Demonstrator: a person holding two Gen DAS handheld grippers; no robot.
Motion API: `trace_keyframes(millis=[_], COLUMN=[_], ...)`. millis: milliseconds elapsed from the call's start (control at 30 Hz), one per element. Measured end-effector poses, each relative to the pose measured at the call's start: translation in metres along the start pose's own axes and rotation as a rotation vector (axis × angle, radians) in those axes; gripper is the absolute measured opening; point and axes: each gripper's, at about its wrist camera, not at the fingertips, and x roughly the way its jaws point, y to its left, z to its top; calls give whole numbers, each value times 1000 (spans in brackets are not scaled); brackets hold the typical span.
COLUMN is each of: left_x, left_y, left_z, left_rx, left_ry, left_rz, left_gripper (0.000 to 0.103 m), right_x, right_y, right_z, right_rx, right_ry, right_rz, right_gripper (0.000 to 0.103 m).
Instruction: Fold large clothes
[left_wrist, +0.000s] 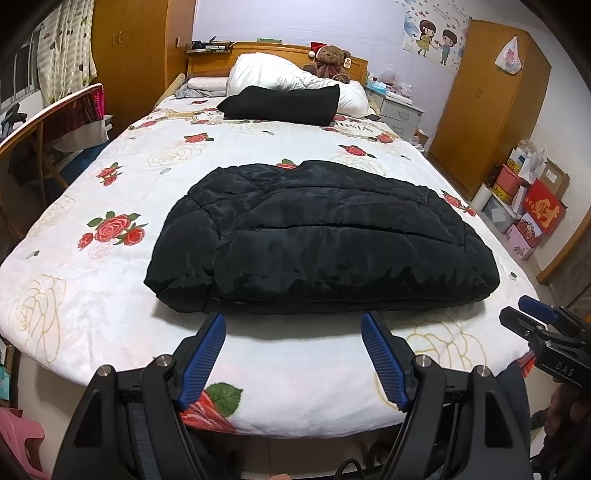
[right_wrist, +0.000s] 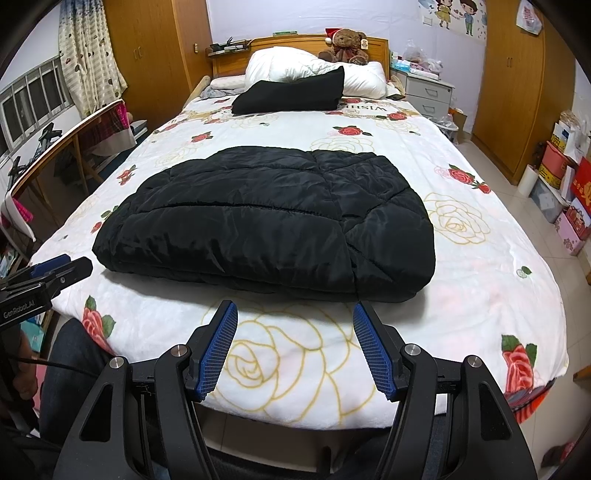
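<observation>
1. Here, a folded black quilted jacket (left_wrist: 317, 236) lies flat on the bed (left_wrist: 110, 295), near the foot edge and roughly centred between the two long sides. It sits as a thick, puffy bundle with a long seam running across its top.
2. The left tongs (left_wrist: 293, 321) hover just short of the jacket's near edge, over the floral bedspread. Jaws stand well apart, blue pads (left_wrist: 205, 358) bare, nothing between them.
3. The right tongs (right_wrist: 291, 310) hover likewise at the foot edge, just off the jacket's near edge toward its right corner. Jaws spread wide, gripping nothing.
4. In the left wrist view the right tongs show at the right margin, beside the bed's foot corner; in the right wrist view the left tongs show at the left margin. Neither touches the jacket.
5. A second black folded garment (left_wrist: 284, 105) lies toward the head of the bed, resting against a white pillow (left_wrist: 266, 72).
6. A teddy bear (left_wrist: 332, 61) in a red hat sits at the wooden headboard.
7. A grey drawer unit (right_wrist: 428, 92) stands beside the head of the bed; wooden wardrobes (left_wrist: 484, 110) stand along the side wall.
8. The person's dark-trousered legs (right_wrist: 74, 354) show below the foot edge.
</observation>
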Motion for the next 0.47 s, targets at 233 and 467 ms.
trace_keyframes(millis=[233,467], left_x=[1,2], left_y=[-3,-5], left_z=[-1,-2], left_rx=[3,15], left_ry=[1,-7], left_rz=[11,35], left_gripper=[78,78], right_x=[0,-1], right_y=[-2,-4], right_z=[-1,-1], right_rx=[1,1], right_ry=[-1,-2], right_rz=[-1,1], right_gripper=[65,65])
